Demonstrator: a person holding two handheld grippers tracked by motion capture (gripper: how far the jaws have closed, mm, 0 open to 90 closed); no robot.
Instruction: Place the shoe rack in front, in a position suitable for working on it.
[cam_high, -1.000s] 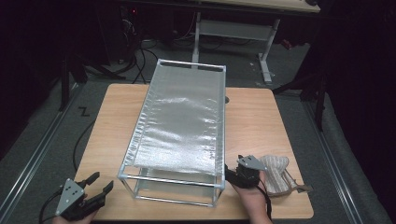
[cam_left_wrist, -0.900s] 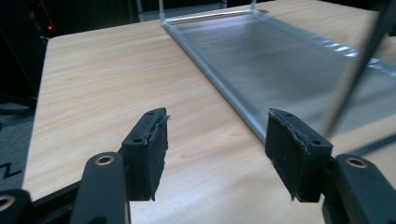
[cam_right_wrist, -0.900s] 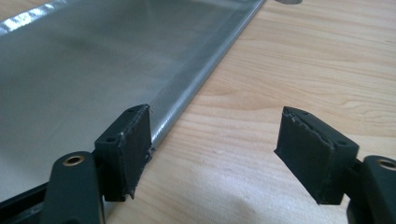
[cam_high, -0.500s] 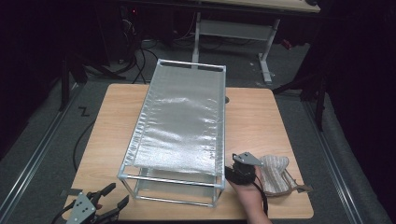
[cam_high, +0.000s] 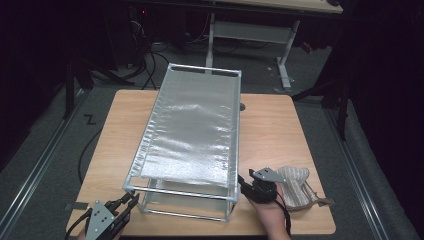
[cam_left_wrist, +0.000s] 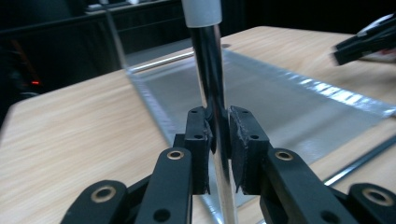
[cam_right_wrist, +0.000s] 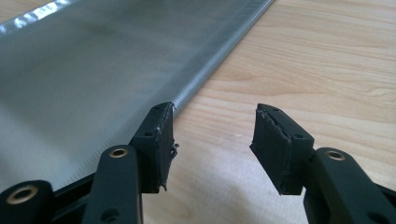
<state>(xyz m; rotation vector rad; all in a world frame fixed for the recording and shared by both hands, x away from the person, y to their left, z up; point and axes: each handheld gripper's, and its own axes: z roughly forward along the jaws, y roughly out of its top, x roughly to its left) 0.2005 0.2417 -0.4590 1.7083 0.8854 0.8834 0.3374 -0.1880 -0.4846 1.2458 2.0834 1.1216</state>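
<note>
On the wooden tabletop (cam_high: 115, 125) stands a long metal rack (cam_high: 192, 127) with a shiny silver cloth shelf (cam_high: 197, 125) stretched over its top. Its long side runs away from the person, toward the far edge. The near end of the rack has two upright corner posts, one by each hand. The left tool (cam_high: 125, 206) sits at the near left corner, and in the left gripper view its two black pads (cam_left_wrist: 245, 140) have just closed on the shiny corner post (cam_left_wrist: 210, 74). The post goes straight up between them, so this tool is holding the rack. The right tool (cam_high: 245, 181) is at the near right corner, just beside the rack's frame. In the right gripper view its pads (cam_right_wrist: 156, 140) have been closing too, but they stand partly apart with nothing between them. The silver shelf's rolled edge (cam_right_wrist: 210, 67) lies just off the left pad, running away up the picture, with bare wood under the gap. So the right tool is near its side but not yet gripping; the view is too close to tell if the pad touches the edge. I think the right tool must slide a little toward the rack to catch its side. A grey cloth mitt (cam_high: 295, 186) lies on the tabletop just behind the right hand (cam_high: 270, 212).
</note>
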